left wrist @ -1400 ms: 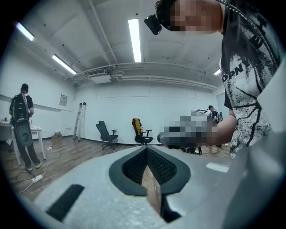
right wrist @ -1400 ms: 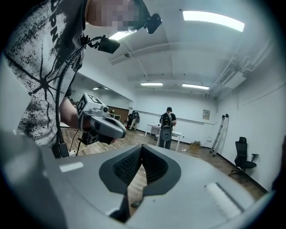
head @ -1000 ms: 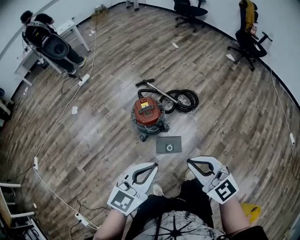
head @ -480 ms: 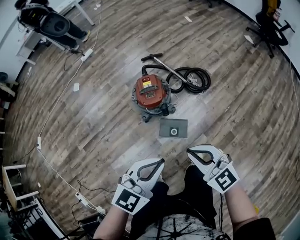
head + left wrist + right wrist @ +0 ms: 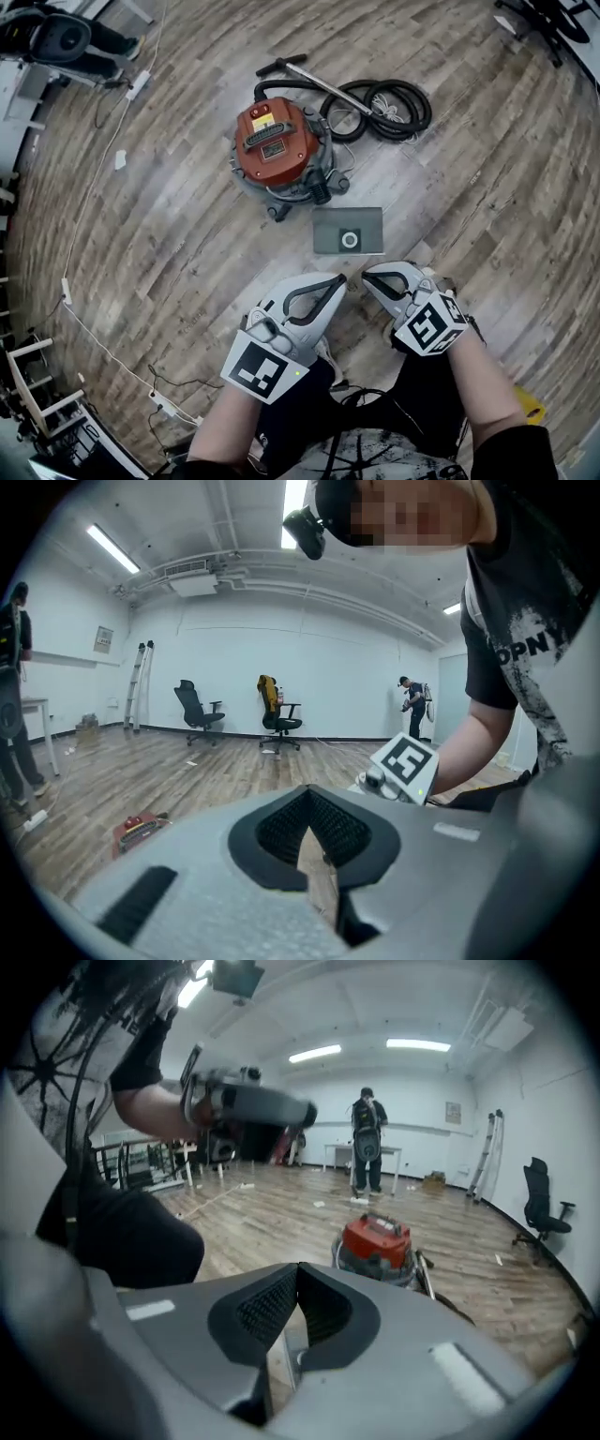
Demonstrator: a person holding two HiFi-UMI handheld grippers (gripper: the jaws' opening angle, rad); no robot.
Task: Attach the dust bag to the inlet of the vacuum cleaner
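Jaws on the left gripper point(image 5: 337, 279) and right gripper point(image 5: 368, 275) are both closed and empty, so I'd open them before reaching the dust bag point(image 5: 348, 231), flat on the floor point(image 5: 178, 253) beside the vacuum cleaner point(image 5: 277, 145).

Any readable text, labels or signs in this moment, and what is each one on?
"OPNY": print on the person's shirt, possibly only part of a word.
Labels on the red lid of the vacuum cleaner: too small to read.
Wall notice: too small to read.
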